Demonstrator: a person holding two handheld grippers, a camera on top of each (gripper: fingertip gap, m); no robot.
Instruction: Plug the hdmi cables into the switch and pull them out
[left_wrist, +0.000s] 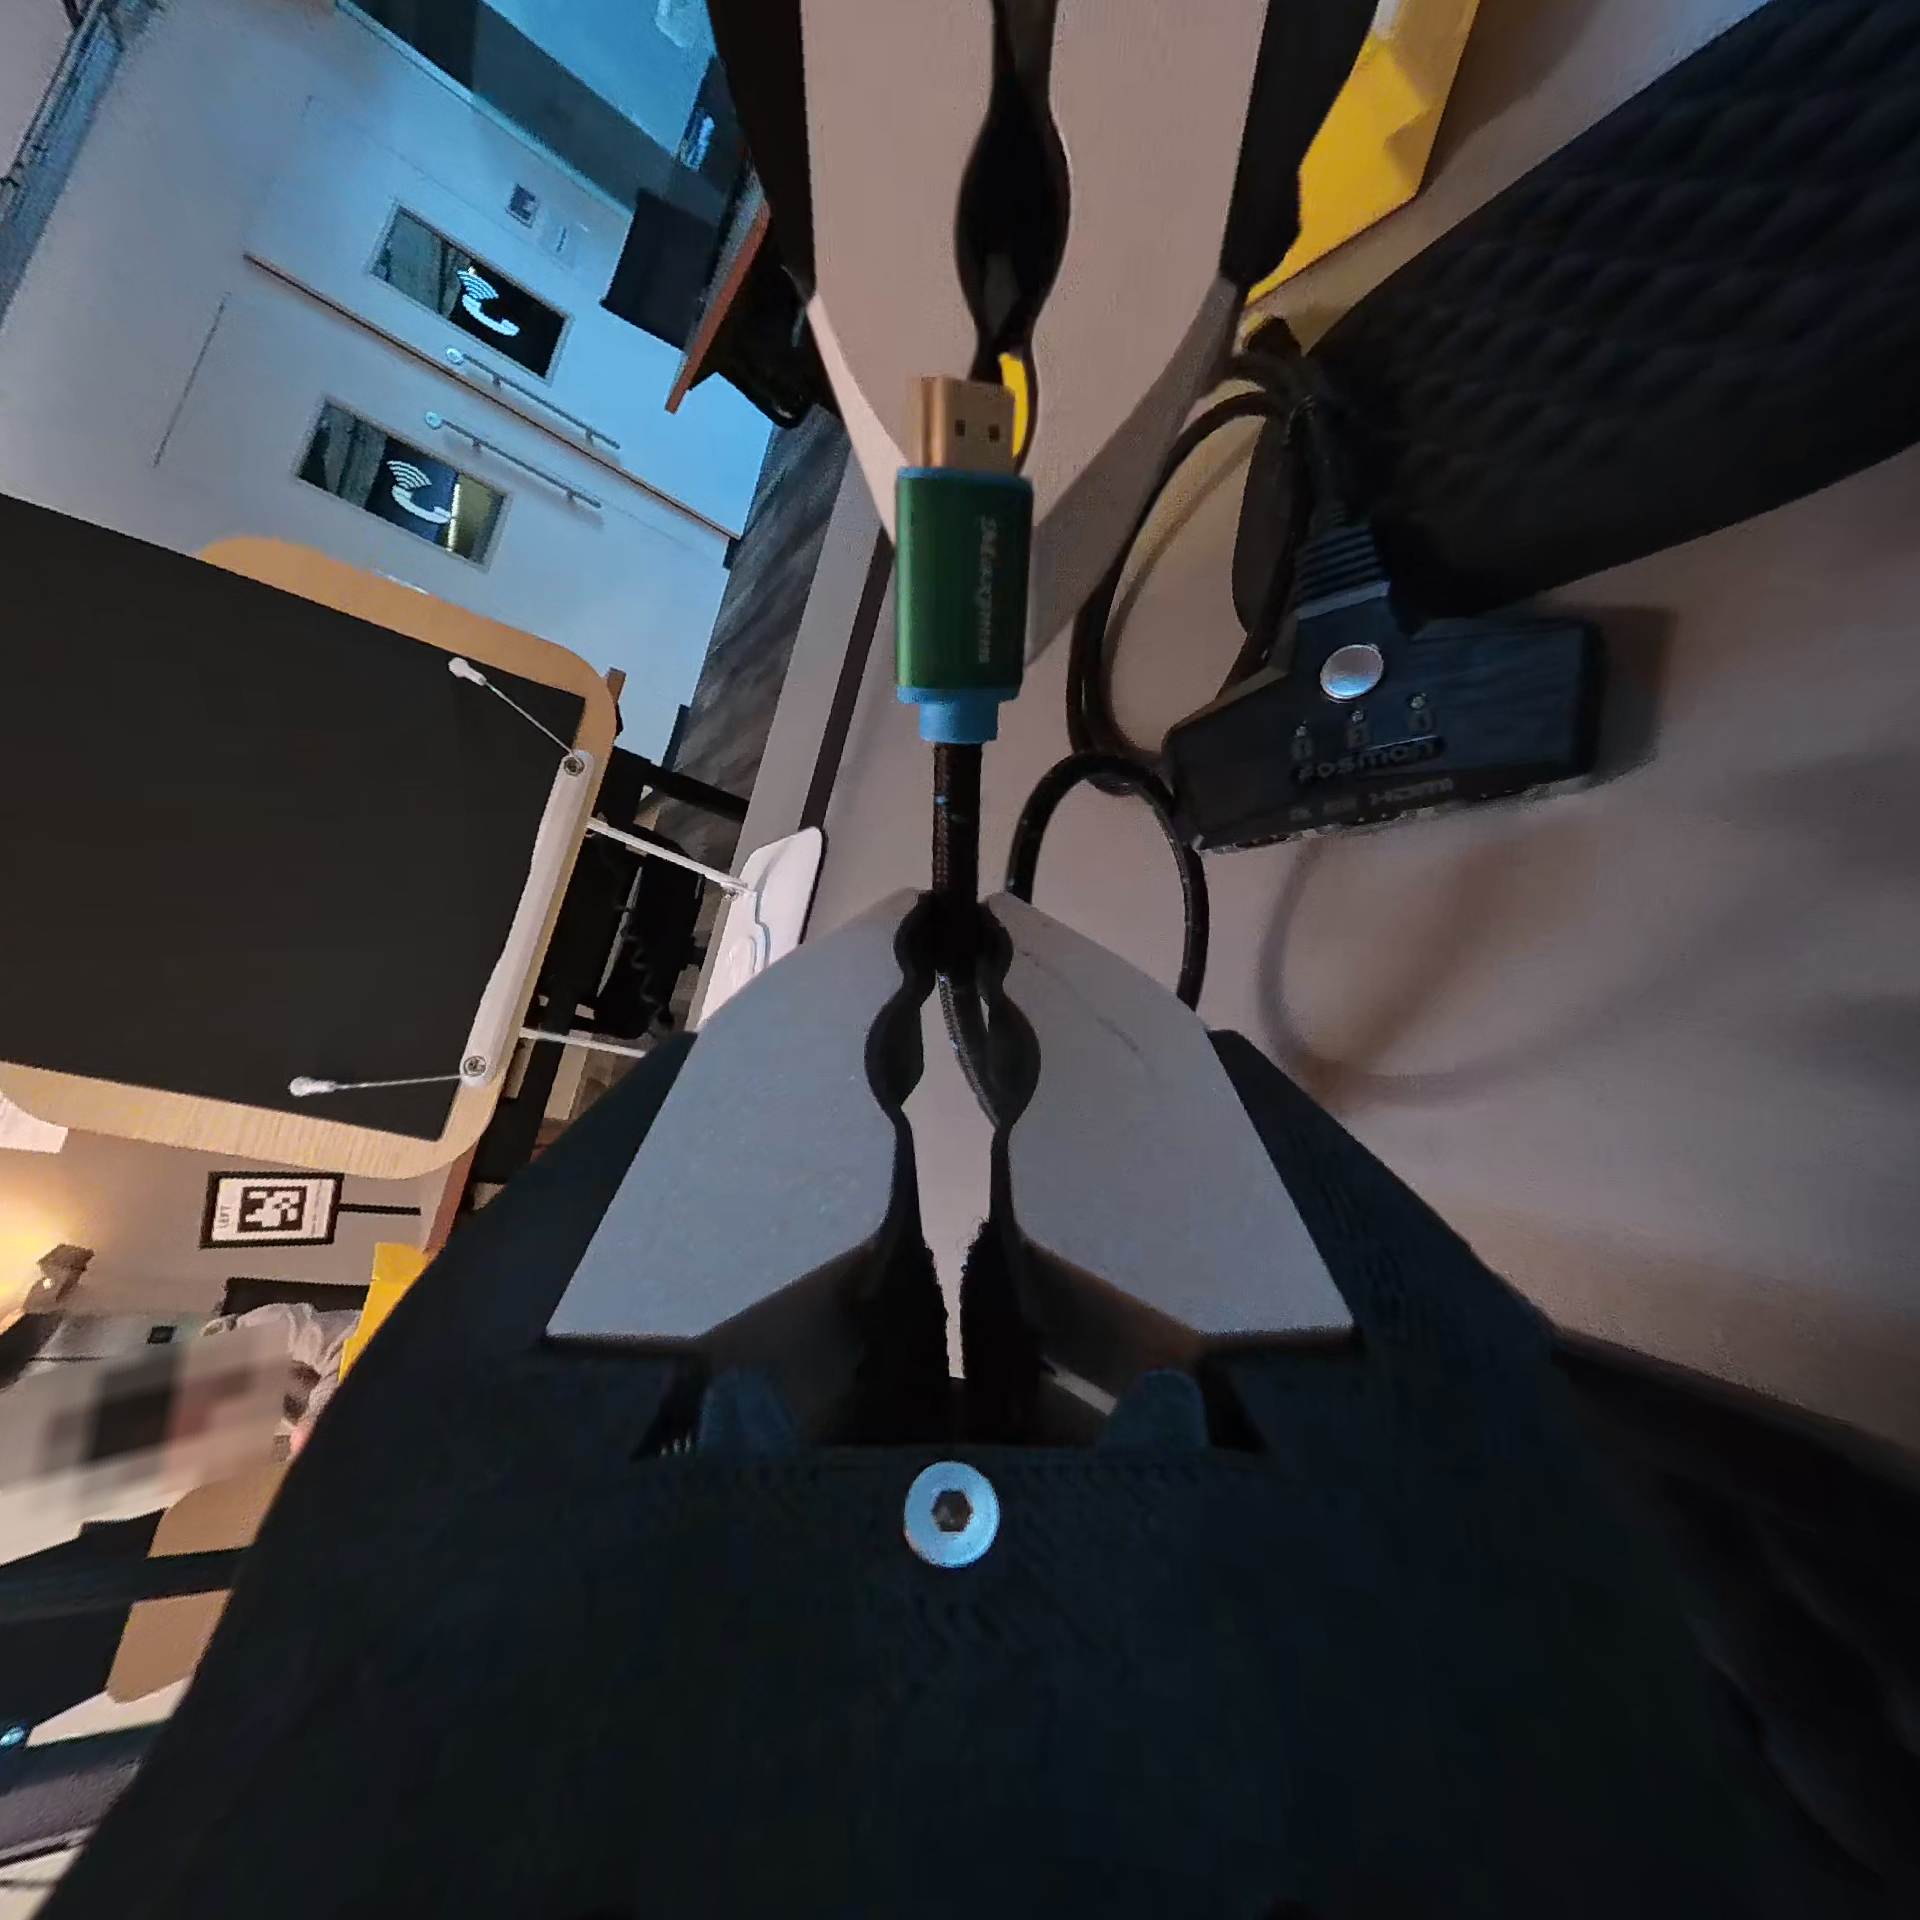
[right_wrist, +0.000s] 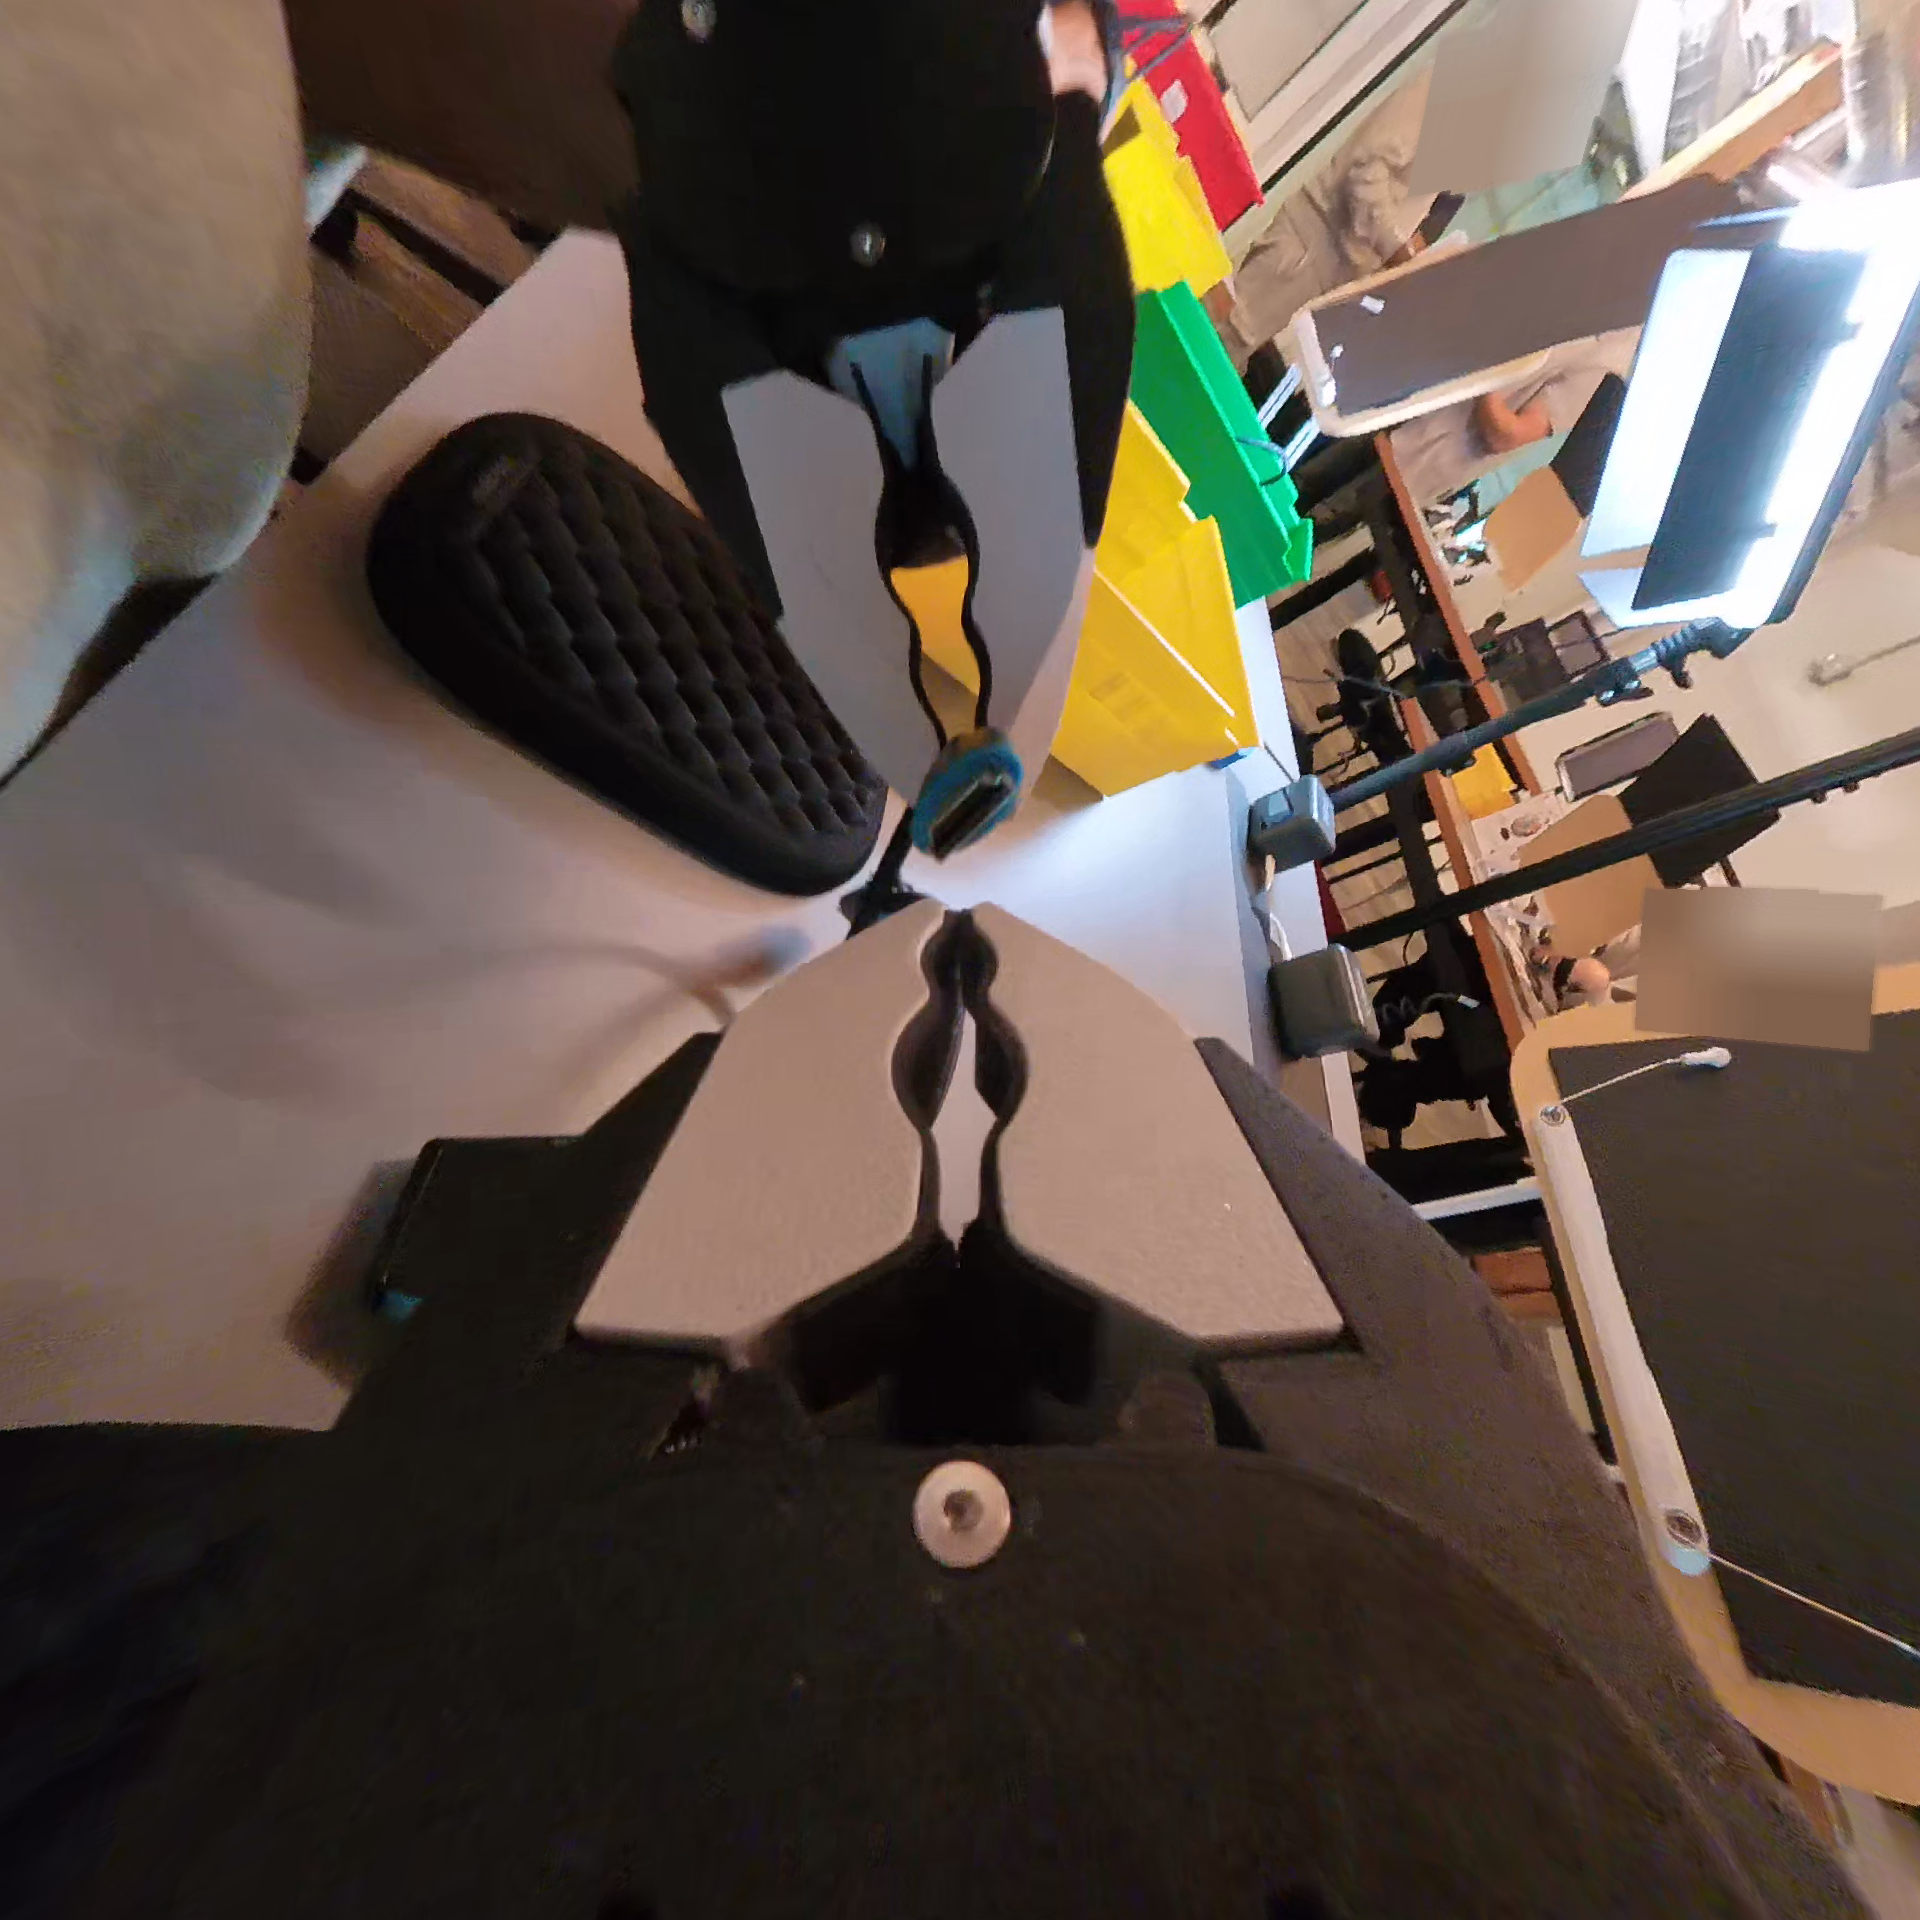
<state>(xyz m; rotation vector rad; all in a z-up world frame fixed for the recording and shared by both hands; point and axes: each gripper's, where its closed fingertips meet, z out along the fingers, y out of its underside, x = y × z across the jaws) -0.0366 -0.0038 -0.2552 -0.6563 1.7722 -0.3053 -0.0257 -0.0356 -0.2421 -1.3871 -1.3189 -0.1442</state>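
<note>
Two tongs are seen, each with pale grey, wavy-edged fingers on a black textured body. The left tongs (left_wrist: 951, 935) are clamped at their tips on a braided black cable (left_wrist: 948, 821). Its single HDMI plug (left_wrist: 963, 582), a green metallic shell with a blue collar and gold tip, projects toward 12 o'clock, clear of any port. The right tongs (right_wrist: 951, 920) are drawn together at the tips; whether anything is held between them cannot be told.

One black rectangular switch (left_wrist: 1455, 707) lies on the table (left_wrist: 1558, 1091) at 2 o'clock from the plug, well apart from it. One round silver button is set in its top, and one black lead enters its far end. One black, quilted oval pad (right_wrist: 623, 644) rests on the matte pale table. Yellow bins (right_wrist: 1153, 644), one green and one red, are stacked at the table's edge. Beyond lie a workshop room, benches and one lit panel.
</note>
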